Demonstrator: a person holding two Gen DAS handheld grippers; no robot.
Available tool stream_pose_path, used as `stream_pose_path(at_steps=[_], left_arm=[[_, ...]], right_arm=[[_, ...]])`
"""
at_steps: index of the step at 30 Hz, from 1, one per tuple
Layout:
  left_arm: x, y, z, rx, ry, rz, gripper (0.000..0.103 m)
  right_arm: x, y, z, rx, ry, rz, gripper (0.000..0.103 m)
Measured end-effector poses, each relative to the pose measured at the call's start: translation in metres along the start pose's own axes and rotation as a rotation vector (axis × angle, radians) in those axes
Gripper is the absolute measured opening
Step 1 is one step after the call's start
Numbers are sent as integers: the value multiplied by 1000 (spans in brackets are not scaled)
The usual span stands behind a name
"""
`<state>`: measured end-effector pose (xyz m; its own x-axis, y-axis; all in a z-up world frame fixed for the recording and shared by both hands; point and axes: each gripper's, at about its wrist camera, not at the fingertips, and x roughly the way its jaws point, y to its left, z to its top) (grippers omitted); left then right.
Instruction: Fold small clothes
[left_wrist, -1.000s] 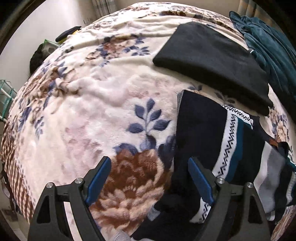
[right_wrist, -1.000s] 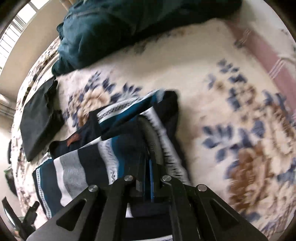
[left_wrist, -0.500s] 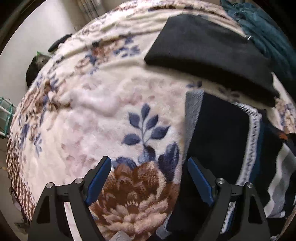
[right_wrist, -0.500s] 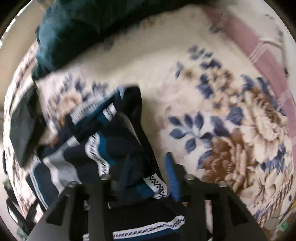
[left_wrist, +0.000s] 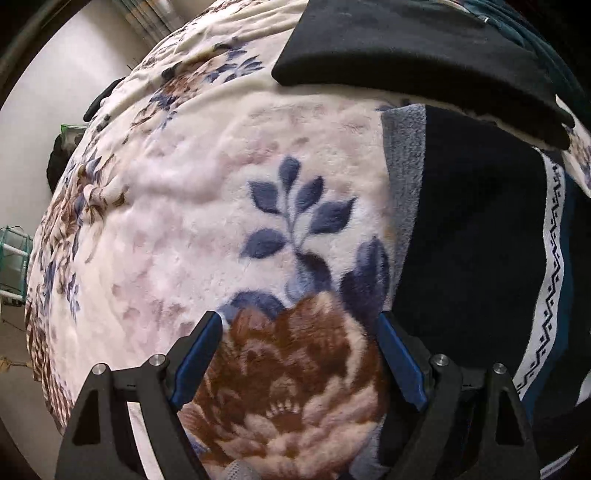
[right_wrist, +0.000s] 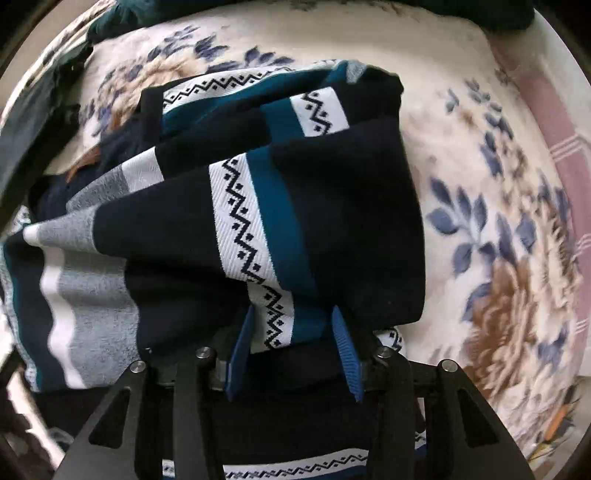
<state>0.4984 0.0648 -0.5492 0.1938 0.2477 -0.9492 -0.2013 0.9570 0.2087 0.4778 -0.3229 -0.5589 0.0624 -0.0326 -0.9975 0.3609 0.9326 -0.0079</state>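
Left gripper (left_wrist: 299, 354): fingers spread wide apart, nothing between them. It hangs low over a floral blanket (left_wrist: 192, 206), with a brown flower print directly beneath the gap. The right-side finger's blue pad (left_wrist: 399, 362) sits at the edge of the sweater (left_wrist: 476, 240); contact cannot be confirmed.

Sweater, left wrist view: dark navy with a white zigzag band and teal stripe, lying flat at 3 o'clock, its grey inner edge turned up along the side facing the blanket's centre. A folded black garment (left_wrist: 424, 55) lies at 1 o'clock, its lower edge overlapping or touching the sweater's far corner.

Right gripper (right_wrist: 291, 350): fingers partly apart, not clamped. A fold of the sweater (right_wrist: 317, 206) lies in the gap, the zigzag band and teal stripe running down between the blue pads (right_wrist: 343, 350). Whether the pads press on the cloth cannot be told.

Sweater, right wrist view: bunched and layered in several folds, filling the centre and 9 o'clock, with grey and white stripes toward 8 o'clock. The blanket (right_wrist: 491, 221) shows bare from 1 to 4 o'clock. A dark teal cloth (right_wrist: 122, 14) lies at 11 o'clock on the far edge.
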Motion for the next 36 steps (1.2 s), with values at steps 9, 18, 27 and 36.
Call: stream_pose_path(at_steps=[9,18,27,36], left_arm=[[-52,35,-48,1,21,-170,85],[-61,21,-163,114,124,-172,85],[-99,-32,-232,14,125,-127,85],[-174,-148,-290,-107,112,-19,85]], right_arm=[[-76,-41,-45,103,-5,177,72],[-70,-140,-180,249,136,55,73],[-67,-194,-181,180,186,129,72],[-60,-216,-88,-53,189,345,72]])
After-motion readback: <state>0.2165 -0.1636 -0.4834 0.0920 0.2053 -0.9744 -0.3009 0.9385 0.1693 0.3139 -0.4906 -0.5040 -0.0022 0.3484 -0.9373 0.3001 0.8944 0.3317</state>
